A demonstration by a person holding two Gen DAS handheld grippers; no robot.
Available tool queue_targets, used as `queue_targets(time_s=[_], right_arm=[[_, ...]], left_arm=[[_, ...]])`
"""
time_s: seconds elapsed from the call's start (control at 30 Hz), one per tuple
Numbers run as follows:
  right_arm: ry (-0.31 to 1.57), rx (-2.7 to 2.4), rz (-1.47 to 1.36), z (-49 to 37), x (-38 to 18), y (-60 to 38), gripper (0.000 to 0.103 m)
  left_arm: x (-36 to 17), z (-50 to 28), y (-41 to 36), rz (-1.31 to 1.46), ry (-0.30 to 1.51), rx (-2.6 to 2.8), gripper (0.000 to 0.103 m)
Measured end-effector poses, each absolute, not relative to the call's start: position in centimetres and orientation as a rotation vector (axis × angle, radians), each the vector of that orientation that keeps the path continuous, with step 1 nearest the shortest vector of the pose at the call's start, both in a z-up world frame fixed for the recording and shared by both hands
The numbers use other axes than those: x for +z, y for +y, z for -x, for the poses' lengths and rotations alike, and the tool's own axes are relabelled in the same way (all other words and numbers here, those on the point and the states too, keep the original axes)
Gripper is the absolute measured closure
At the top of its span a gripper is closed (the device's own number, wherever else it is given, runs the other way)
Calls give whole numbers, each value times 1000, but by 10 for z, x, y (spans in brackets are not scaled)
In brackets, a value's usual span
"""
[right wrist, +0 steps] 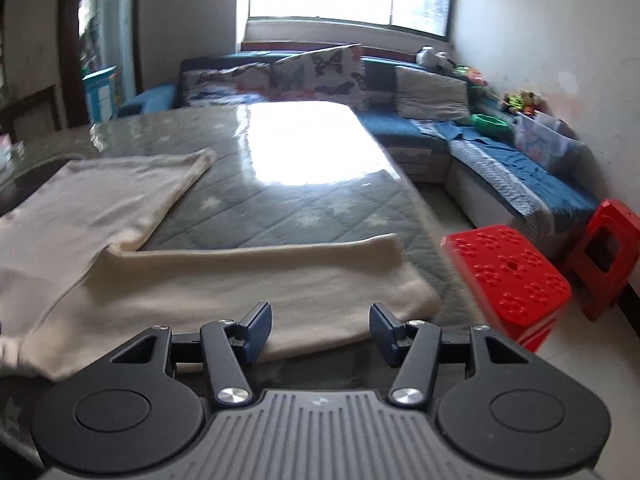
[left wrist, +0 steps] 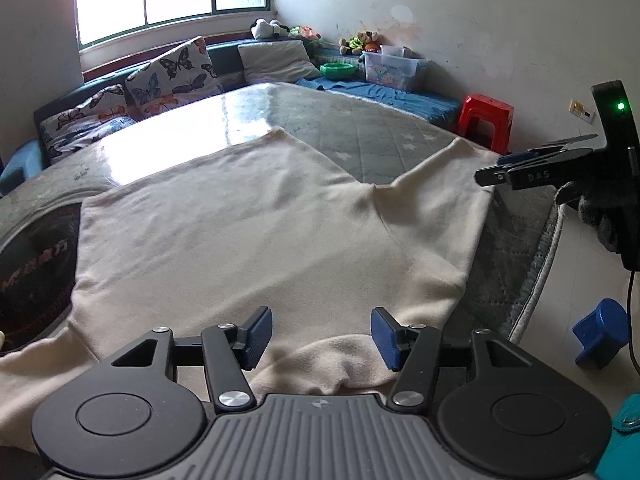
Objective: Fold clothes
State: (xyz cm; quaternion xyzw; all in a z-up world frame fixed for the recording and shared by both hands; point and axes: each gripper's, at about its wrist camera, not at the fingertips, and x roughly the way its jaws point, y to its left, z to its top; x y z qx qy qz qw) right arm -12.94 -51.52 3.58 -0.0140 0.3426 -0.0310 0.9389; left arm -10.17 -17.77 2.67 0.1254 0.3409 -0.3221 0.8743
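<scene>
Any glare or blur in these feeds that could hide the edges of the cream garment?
Left wrist view: window glare whites out the table top just beyond the cream garment, whose edges stay sharp. Right wrist view: the same glare sits clear of the cloth; motion blur softens the garment's left side and the red stool.

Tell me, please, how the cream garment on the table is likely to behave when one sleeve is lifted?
The cream garment would probably droop limply: it lies flat with soft folds. It looks fleecy, so likely easy to grip. It may slide, since the table looks glossy.
</scene>
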Motion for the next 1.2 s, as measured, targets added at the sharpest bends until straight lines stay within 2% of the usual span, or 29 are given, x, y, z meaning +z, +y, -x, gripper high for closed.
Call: queue_targets(time_s=[0.2,0.27,0.33,0.47,0.53,0.6,0.8,0.97,1.2], right_arm=[[692,-182,-98,121,35,-556,52],[697,-207,-147,117,32,-568,57],[699,-211,-162,117,29,-572,66],[696,-222,-170,118,24,-576,77],[683,-230,-189,120,24,-580,94],[661,-237,-209,123,26,-584,98],[585,-233,-224,139,43,-586,98],[613,-235,-236,139,37,-590,98],[540,-172,-203,147,72,-580,98]], left_arm=[[36,97,-176,-256,689,-646,44],[37,95,-177,-256,687,-639,44],[38,95,-178,-255,687,-635,43],[38,93,-184,-263,691,-630,43],[37,92,-189,-266,695,-628,43],[38,93,-195,-268,693,-637,43],[37,96,-215,-285,683,-683,43],[28,97,-233,-313,686,-703,43],[27,97,-234,-309,682,-714,43]])
